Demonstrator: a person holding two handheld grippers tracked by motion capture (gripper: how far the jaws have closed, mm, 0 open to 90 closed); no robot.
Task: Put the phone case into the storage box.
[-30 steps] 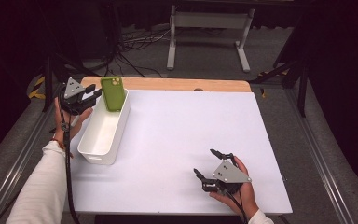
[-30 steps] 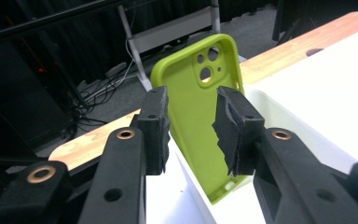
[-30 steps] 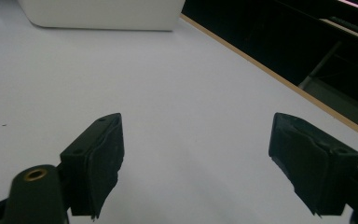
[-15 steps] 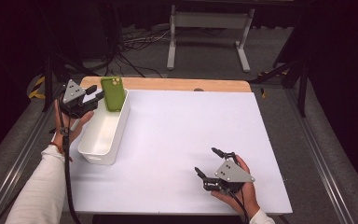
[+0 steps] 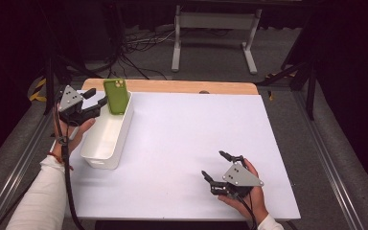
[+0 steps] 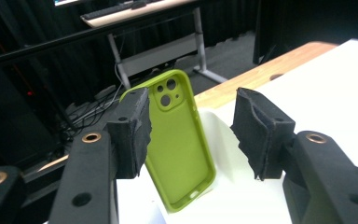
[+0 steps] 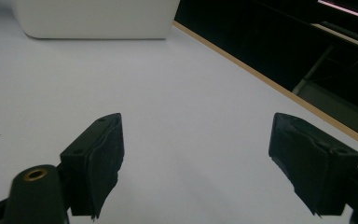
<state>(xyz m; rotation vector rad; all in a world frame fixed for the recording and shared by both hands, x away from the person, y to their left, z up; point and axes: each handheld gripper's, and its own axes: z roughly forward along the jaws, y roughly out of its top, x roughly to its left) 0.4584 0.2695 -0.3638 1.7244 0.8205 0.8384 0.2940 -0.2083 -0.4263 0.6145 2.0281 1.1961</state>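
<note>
- Left gripper (image 5: 92,102) sits at the far-left table edge, just left of the white bin (image 5: 96,160). Its jaws have just been opening and now stand apart, released.
- In the left gripper view the green phone case (image 6: 179,144) shows between the two pads (image 6: 133,135) but beyond them; a clear gap on the right side, no pad pressing on it. Reads as a let-go after placing, with the case parked so it stands by itself.
- Case location: far end of the white bin, upright with a slight tilt, lower edge down inside the bin, upper part leaning on the far rim. The bin wall is what props it; looks stable, though a light knock could tip it.
- Case look: lime green, soft matte, probably silicone. Raised lip around the edge, square camera cutout with two lens holes and a small flash hole at top, small slot cutouts at the bottom edge. Empty, no phone in it. In the high view (image 5: 117,96) it is the one bright object on the table.
- White table (image 5: 187,139) is bare across the middle.
- Right gripper (image 5: 223,168) rests near-right on the table, held in the person's hand, jaws wide apart, nothing between them. Likely idle, kept well apart from the bin.
</note>
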